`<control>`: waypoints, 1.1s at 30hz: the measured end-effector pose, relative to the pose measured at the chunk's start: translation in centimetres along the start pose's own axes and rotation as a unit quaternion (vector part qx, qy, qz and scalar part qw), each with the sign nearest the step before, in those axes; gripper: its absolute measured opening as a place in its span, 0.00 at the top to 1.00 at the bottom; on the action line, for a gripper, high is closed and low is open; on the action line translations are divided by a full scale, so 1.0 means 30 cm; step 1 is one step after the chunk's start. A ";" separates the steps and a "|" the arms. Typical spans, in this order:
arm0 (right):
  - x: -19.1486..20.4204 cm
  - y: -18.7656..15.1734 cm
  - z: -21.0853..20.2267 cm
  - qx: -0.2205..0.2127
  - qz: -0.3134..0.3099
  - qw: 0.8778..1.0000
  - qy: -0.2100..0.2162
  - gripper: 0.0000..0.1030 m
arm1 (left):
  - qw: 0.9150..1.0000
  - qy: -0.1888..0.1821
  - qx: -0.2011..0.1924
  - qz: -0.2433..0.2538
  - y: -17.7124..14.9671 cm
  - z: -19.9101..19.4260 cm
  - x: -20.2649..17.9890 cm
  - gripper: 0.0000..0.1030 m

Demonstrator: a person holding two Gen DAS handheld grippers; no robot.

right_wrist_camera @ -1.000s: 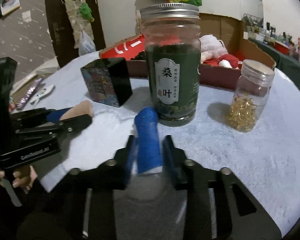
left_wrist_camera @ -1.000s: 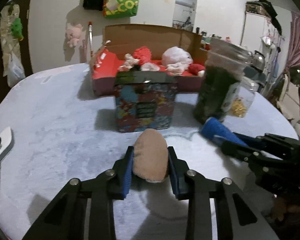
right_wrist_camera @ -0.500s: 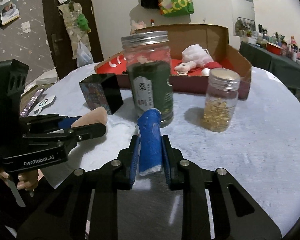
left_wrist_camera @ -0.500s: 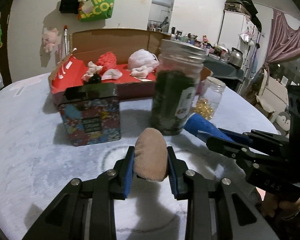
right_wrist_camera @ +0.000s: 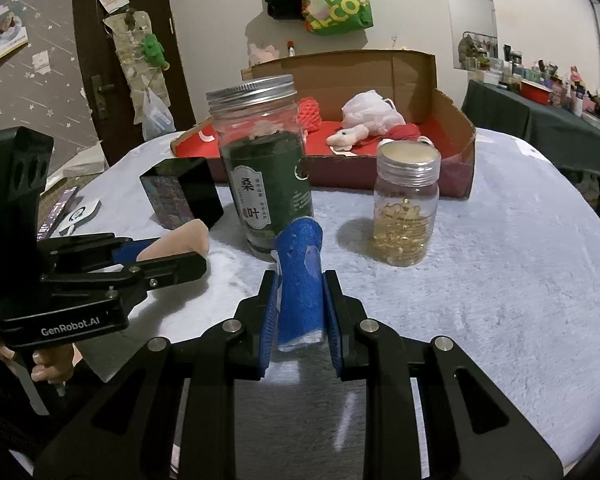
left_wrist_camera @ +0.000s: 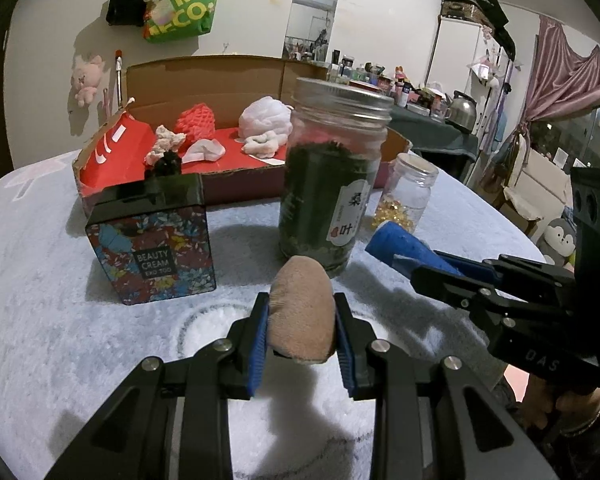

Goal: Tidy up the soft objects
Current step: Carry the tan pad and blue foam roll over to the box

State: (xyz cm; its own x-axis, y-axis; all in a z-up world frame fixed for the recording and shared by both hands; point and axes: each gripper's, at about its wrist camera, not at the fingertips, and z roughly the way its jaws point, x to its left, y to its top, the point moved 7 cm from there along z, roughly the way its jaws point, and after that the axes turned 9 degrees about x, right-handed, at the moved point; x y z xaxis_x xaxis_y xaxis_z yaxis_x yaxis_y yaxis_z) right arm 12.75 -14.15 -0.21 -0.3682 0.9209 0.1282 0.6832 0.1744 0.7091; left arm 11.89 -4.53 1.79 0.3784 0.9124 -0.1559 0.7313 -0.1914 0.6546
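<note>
My left gripper [left_wrist_camera: 301,320] is shut on a beige soft pad [left_wrist_camera: 302,312], held above the pale fluffy table cover [left_wrist_camera: 60,340]. My right gripper [right_wrist_camera: 300,304] is shut on a blue sponge roll [right_wrist_camera: 301,280], which sticks out ahead of the fingers. Each gripper shows in the other's view: the right gripper [left_wrist_camera: 404,256] with the blue sponge roll [left_wrist_camera: 396,242], the left gripper [right_wrist_camera: 180,246] with the beige soft pad [right_wrist_camera: 180,240]. Behind stands an open cardboard box [left_wrist_camera: 204,80] with a red floor, holding a red mesh ball [left_wrist_camera: 196,122], a white bundle [left_wrist_camera: 266,120] and other soft things.
A tall jar of green leaves [left_wrist_camera: 332,176] and a floral "Beauty Cream" tin [left_wrist_camera: 152,236] stand between the grippers and the box. A small jar of gold capsules [right_wrist_camera: 406,204] is to the right. A white device [right_wrist_camera: 80,214] lies at the table's left edge.
Both grippers have risen a little and drawn back with their loads still held. In the left view the scene has slid left, bringing the leaf jar toward the centre.
</note>
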 end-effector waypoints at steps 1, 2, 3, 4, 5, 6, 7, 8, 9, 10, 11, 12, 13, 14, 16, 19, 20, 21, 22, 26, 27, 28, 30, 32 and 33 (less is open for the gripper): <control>-0.001 0.001 -0.001 0.000 0.000 1.000 0.001 0.79 | 1.000 0.000 0.001 0.000 0.002 0.001 -0.001 0.69; 0.000 0.001 0.000 0.000 0.001 1.000 0.001 0.79 | 1.000 0.000 0.001 0.000 0.001 0.001 0.000 0.69; 0.000 0.000 0.000 0.001 0.001 1.000 0.001 0.79 | 1.000 0.000 0.001 0.000 0.001 0.001 0.000 0.69; -0.001 0.000 0.000 0.001 0.002 1.000 0.001 0.79 | 1.000 0.000 0.001 0.000 0.002 0.002 -0.001 0.69; -0.002 0.001 0.000 0.001 0.003 1.000 0.001 0.79 | 1.000 0.000 0.001 0.000 0.001 0.001 0.000 0.69; -0.003 0.001 0.000 0.002 0.003 1.000 0.001 0.79 | 1.000 0.000 0.001 0.000 0.001 0.001 0.000 0.69; -0.004 0.001 0.001 0.003 0.003 1.000 0.001 0.79 | 1.000 0.000 0.002 0.000 0.001 0.002 -0.001 0.69; -0.005 0.000 0.001 0.004 0.003 1.000 0.000 0.79 | 1.000 0.000 0.002 0.000 0.001 0.002 -0.001 0.69; -0.007 0.002 0.002 0.004 0.004 1.000 0.000 0.79 | 1.000 0.000 0.002 0.000 0.001 0.002 -0.001 0.69; -0.009 0.002 0.002 0.004 0.005 1.000 0.000 0.79 | 1.000 0.000 0.002 0.000 0.001 0.004 0.000 0.69; -0.010 0.001 0.003 0.005 0.006 1.000 0.000 0.79 | 1.000 0.000 0.003 0.000 0.000 0.006 0.002 0.69; -0.012 0.000 0.004 0.006 0.006 1.000 0.000 0.79 | 1.000 0.000 0.003 0.000 0.000 0.007 0.003 0.69; -0.015 0.000 0.004 0.006 0.006 1.000 -0.001 0.79 | 1.000 0.000 0.003 0.000 -0.001 0.007 0.004 0.69; -0.015 -0.001 0.005 0.007 0.006 1.000 -0.001 0.79 | 1.000 0.001 0.003 0.000 -0.001 0.006 0.007 0.69; -0.019 -0.001 0.007 0.009 0.007 1.000 -0.001 0.79 | 1.000 0.003 0.002 -0.002 -0.003 0.004 0.018 0.69; -0.028 -0.006 0.005 0.010 0.007 1.000 -0.003 0.79 | 1.000 0.014 0.001 -0.008 -0.012 -0.010 0.047 0.69; -0.033 -0.008 0.004 0.011 0.008 1.000 -0.005 0.79 | 1.000 0.017 0.002 -0.010 -0.016 -0.014 0.059 0.69; -0.040 -0.012 0.003 0.012 0.008 1.000 -0.006 0.79 | 1.000 0.021 0.002 -0.012 -0.021 -0.021 0.073 0.69; -0.048 -0.015 0.002 0.013 0.010 1.000 -0.009 0.79 | 1.000 0.027 0.003 -0.015 -0.029 -0.028 0.091 0.69; -0.097 -0.029 -0.005 0.019 0.024 0.999 -0.014 0.79 | 0.999 0.045 0.005 -0.027 -0.055 -0.058 0.155 0.69; -0.109 -0.031 -0.009 0.020 0.029 0.999 -0.014 0.79 | 0.998 0.047 0.006 -0.031 -0.061 -0.065 0.173 0.69; -0.124 -0.032 -0.014 0.019 0.034 0.999 -0.015 0.79 | 0.998 0.048 0.007 -0.037 -0.067 -0.072 0.190 0.69; -0.144 -0.031 -0.023 0.018 0.038 0.999 -0.021 0.79 | 0.997 0.056 0.007 -0.045 -0.076 -0.086 0.226 0.69; -0.166 -0.031 -0.030 0.018 0.042 0.999 -0.025 0.79 | 0.997 0.066 0.007 -0.051 -0.083 -0.099 0.258 0.69; -0.176 -0.031 -0.033 0.018 0.044 0.999 -0.026 0.79 | 0.996 0.071 0.007 -0.052 -0.085 -0.104 0.272 0.69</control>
State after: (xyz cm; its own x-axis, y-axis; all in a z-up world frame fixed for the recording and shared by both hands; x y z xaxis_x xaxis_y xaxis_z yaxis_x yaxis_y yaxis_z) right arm 13.44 -19.51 -0.87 -0.2735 0.9497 0.1525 0.7339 0.1035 0.6714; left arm 11.36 4.54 1.16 0.2169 0.9693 -0.1154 0.7711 -0.0976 0.6292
